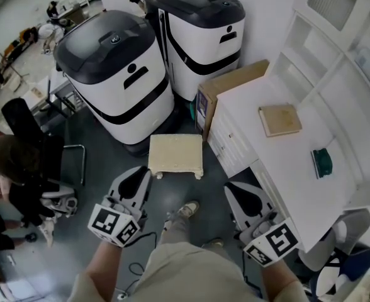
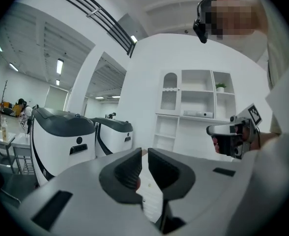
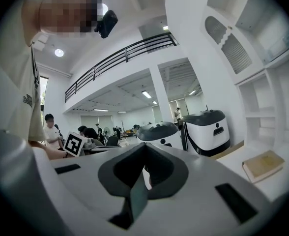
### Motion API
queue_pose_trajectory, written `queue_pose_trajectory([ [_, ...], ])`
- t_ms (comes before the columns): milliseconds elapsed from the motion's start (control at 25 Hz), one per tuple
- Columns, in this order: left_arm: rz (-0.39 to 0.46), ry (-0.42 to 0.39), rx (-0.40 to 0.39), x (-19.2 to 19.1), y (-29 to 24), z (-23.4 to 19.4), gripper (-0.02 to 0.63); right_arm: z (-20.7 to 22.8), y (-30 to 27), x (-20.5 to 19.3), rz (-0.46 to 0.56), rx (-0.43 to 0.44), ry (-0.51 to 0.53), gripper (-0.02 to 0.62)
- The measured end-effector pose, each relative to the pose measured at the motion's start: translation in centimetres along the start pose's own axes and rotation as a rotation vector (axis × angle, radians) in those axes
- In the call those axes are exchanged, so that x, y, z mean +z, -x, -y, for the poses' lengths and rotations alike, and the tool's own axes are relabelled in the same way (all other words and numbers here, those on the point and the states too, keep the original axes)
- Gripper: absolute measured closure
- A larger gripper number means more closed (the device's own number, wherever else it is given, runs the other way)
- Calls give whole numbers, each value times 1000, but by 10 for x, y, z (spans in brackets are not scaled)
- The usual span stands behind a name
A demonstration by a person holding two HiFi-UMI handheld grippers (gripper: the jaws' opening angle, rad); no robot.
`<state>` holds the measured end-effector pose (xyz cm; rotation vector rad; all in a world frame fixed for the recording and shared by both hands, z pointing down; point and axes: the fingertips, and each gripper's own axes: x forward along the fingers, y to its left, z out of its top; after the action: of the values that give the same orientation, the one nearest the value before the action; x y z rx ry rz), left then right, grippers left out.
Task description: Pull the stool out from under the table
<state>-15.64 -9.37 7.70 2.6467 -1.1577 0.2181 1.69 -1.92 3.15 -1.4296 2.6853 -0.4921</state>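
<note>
Stool (image 1: pixel 176 155) stands on grey floor (image 1: pixel 103 170) beside white table (image 1: pixel 285 172).

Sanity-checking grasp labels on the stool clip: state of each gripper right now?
Left gripper: closed, holding nothing.
Right gripper: closed, holding nothing.

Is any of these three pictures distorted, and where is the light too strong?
Head view: stool sharp, white table very bright. Left gripper view: strong fisheye, dark round border. Right gripper view: same fisheye; ceiling lamp glares slightly.
</note>
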Motion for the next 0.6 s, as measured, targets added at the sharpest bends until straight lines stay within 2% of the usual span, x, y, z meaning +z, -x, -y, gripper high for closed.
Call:
queue_pose_trajectory([
  [400,17,-86,-53,17,-15,38,552,15,24,3,17,-60,-7,575],
  [600,16,-81,-42,19,-18,40,552,17,26,6,22,-63,1,575],
])
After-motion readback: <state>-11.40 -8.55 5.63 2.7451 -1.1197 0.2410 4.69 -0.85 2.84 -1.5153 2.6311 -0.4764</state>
